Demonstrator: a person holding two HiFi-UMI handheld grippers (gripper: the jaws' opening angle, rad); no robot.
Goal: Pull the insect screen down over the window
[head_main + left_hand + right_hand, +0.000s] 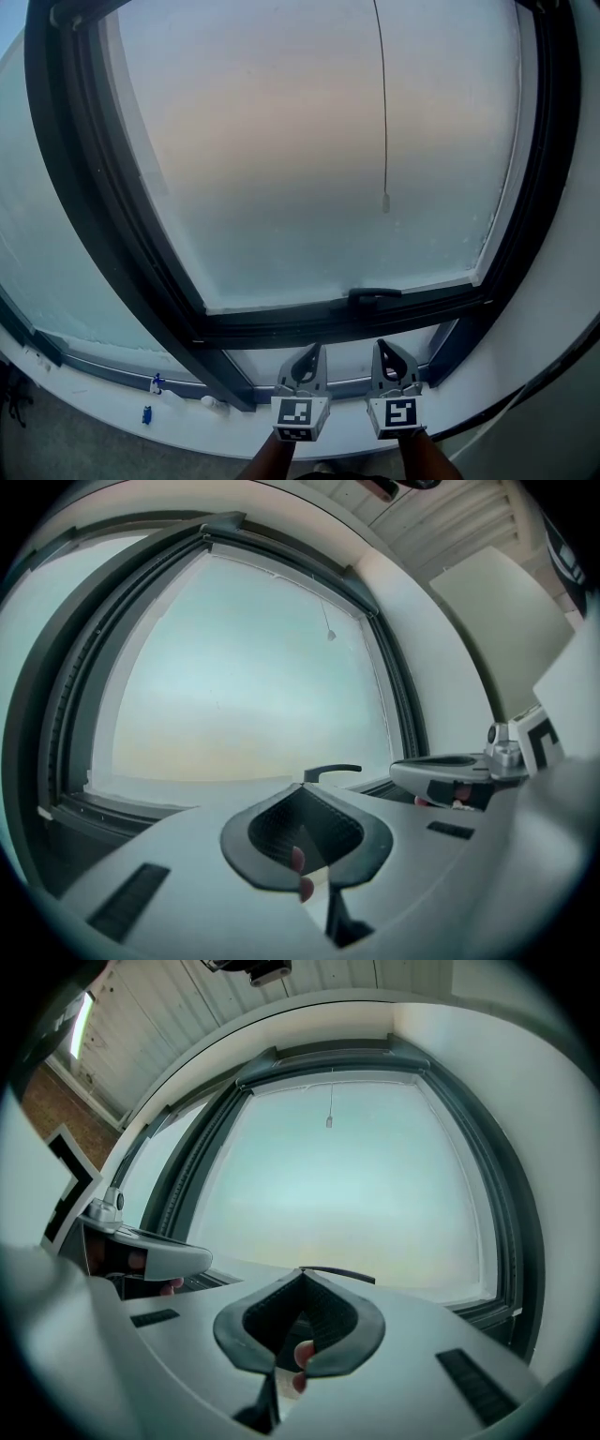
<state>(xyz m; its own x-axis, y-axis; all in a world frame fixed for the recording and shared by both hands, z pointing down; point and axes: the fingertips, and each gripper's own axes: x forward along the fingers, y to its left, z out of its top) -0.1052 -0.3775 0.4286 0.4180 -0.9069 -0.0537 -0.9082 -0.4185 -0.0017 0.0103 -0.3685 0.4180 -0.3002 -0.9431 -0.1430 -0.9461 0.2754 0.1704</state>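
The left gripper [311, 350] has its jaws pressed together tip to tip, with nothing caught in the oval gap behind the tips; its own view [302, 789] shows only a fingertip [298, 860] of the person through that gap. The right gripper [382, 346] is the same, jaws fully together and gripping nothing [302, 1273]. The two are held side by side, close but apart, each with its marker cube toward the person, on bare forearms [272, 459] that come in from the bottom edge of the head view. Both point roughly level at the lower part of the window.

Just beyond the tips a dark handle [375, 293] lies flat along the bottom rail of the window frame [94, 206], near but not touched by either gripper. Above it the frosted glass [281, 159] fills the frame, pale and featureless.

Of the insect screen only the pull cord [382, 112] can be made out: a thin line that hangs from the top of the frame in front of the glass, right of centre, and ends in a small weight [385, 202] well above the handle and the grippers (the right gripper view shows it [329, 1122] hanging from the top rail).

Below the frame runs a white sill [234, 436], with a few small blue bits [155, 382] toward its left that are too small to identify
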